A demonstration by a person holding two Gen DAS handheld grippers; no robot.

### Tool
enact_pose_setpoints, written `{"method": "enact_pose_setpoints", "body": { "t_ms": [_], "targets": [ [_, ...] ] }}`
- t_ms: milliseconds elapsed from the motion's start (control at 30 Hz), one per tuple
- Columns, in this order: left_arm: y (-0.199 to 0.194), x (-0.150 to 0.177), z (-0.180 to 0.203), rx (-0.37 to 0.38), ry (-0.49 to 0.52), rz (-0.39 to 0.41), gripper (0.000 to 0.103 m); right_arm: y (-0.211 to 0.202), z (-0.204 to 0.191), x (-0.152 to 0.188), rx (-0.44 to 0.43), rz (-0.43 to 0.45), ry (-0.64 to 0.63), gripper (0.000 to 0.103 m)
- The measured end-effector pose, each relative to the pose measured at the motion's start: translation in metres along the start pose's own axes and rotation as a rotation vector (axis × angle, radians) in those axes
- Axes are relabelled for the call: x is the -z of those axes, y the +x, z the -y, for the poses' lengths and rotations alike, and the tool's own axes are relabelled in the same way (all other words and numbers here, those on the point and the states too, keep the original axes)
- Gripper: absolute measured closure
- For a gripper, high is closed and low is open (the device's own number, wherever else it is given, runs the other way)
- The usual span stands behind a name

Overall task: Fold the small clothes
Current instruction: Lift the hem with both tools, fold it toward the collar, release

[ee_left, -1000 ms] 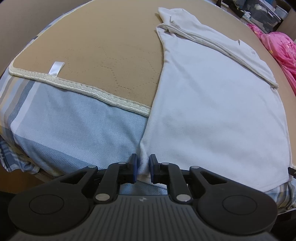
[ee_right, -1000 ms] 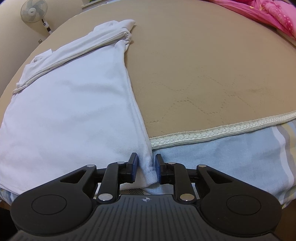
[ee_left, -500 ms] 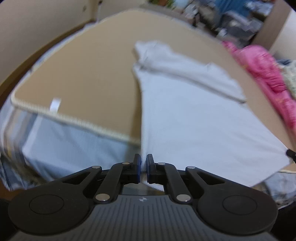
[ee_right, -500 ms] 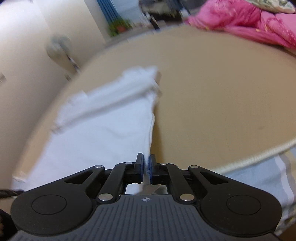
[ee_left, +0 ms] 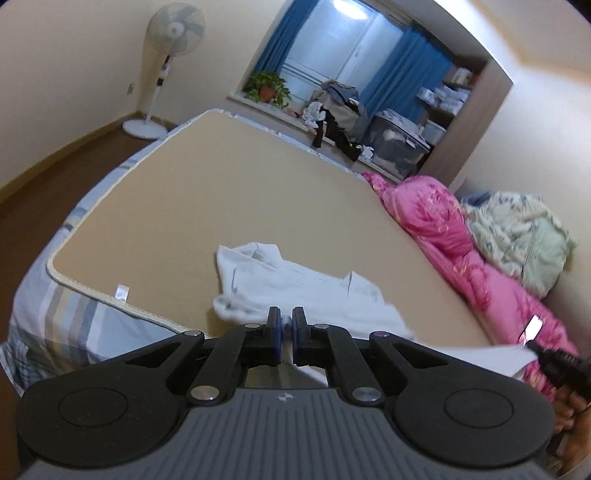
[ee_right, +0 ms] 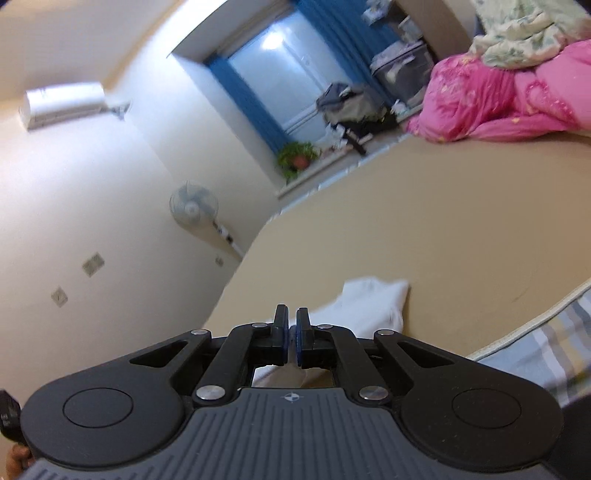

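A white shirt (ee_left: 295, 291) lies on the tan mat (ee_left: 221, 192) of a bed, its far part bunched and its near hem lifted. My left gripper (ee_left: 286, 321) is shut on one corner of that hem. From there the raised edge (ee_left: 491, 356) runs right to the other gripper's black tip (ee_left: 554, 363). In the right wrist view my right gripper (ee_right: 291, 326) is shut on the other hem corner, with white cloth (ee_right: 369, 306) ahead of it and under the fingers. Both grippers are held up above the bed.
A pink quilt (ee_left: 443, 229) and pale green bedding (ee_left: 517, 236) are heaped along the bed's right side, with a phone (ee_left: 532, 326) on the quilt. A striped sheet (ee_left: 55, 314) hangs over the near edge. A standing fan (ee_left: 173, 33), a potted plant (ee_left: 267, 86) and storage boxes (ee_left: 395, 147) stand beyond.
Both grippers closed on the shirt's near hem corners and rose with them, lifting that edge off the bed. Both views tilted up from the mat to the room.
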State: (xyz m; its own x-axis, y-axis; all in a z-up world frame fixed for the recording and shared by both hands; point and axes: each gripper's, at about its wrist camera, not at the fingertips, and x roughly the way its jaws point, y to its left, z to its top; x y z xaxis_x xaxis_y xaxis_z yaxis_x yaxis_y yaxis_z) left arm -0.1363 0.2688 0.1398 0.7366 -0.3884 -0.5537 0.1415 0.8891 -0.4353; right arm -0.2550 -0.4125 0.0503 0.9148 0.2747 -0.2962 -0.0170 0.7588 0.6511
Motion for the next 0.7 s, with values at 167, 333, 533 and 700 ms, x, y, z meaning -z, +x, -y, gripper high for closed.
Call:
{"method": "enact_pose_setpoints", "body": {
  "t_ms": [167,333,533,700],
  "targets": [
    [0.089,-0.031,-0.018,-0.027,-0.023,-0.044,0.098,0.055,0.026,-0.027,0.063,0.03,0.039,0.103],
    [0.238,-0.06,-0.03,-0.131,0.022,-0.217,0.098,0.192,0.058,-0.044,0.204,-0.138,-0.067,0.103],
    [0.311,-0.083,-0.019,-0.087,0.081,-0.248,0.099,0.251,0.073,-0.002,0.284,-0.273,0.0,0.1],
    [0.349,-0.086,-0.042,-0.102,0.036,-0.257,0.103,0.232,0.058,0.058,0.324,-0.378,0.07,0.093]
  ]
}}
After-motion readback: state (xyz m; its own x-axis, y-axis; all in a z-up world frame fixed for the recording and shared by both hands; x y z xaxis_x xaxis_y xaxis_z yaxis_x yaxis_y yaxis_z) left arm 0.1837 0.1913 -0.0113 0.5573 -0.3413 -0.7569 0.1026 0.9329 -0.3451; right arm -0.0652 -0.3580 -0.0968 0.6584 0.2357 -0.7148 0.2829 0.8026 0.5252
